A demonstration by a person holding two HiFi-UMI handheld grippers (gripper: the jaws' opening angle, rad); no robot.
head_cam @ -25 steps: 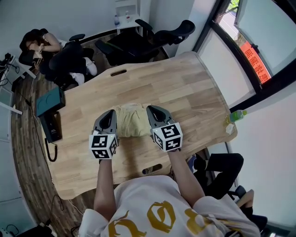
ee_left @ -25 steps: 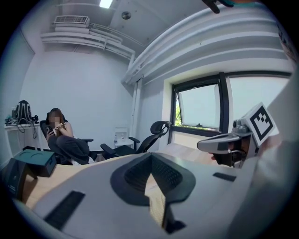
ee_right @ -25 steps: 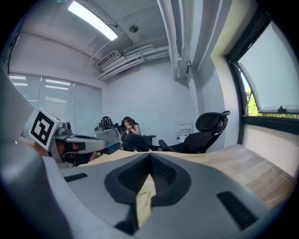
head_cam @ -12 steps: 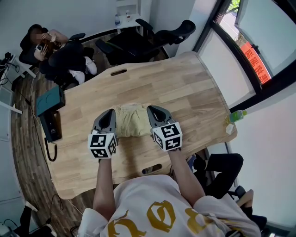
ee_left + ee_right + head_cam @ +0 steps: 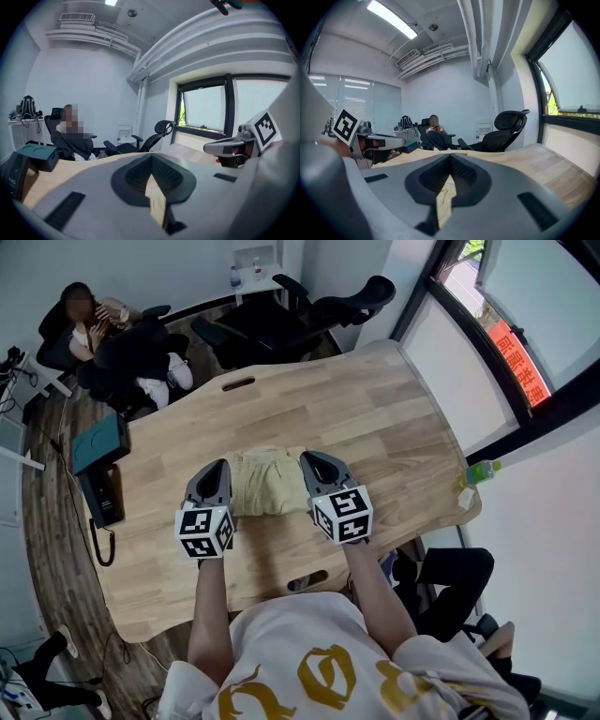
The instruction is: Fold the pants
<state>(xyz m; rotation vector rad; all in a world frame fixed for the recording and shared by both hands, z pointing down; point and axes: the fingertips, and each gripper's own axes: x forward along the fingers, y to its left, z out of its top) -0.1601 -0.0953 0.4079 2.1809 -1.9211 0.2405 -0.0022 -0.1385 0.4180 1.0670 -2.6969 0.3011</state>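
Observation:
The tan pants (image 5: 268,484) lie folded into a small bundle on the wooden table (image 5: 375,427), right in front of me. My left gripper (image 5: 219,468) rests at the bundle's left edge and my right gripper (image 5: 310,459) at its right edge, both pointing away from me. In the left gripper view the left gripper (image 5: 151,158) has its jaws together, with a strip of tan cloth (image 5: 158,206) showing below them. The right gripper (image 5: 451,160) looks the same in the right gripper view, with tan cloth (image 5: 444,199) under it. Whether either pinches cloth is hidden.
A green bottle (image 5: 480,473) stands at the table's right edge. A teal-topped box (image 5: 98,444) and a black device (image 5: 104,497) lie at the left edge. Black office chairs (image 5: 309,310) stand beyond the far edge, where a person (image 5: 117,338) sits at the far left.
Both grippers and the pants have stayed where they were. The seated person has shifted, and someone's leg has come into view on the floor at the lower left.

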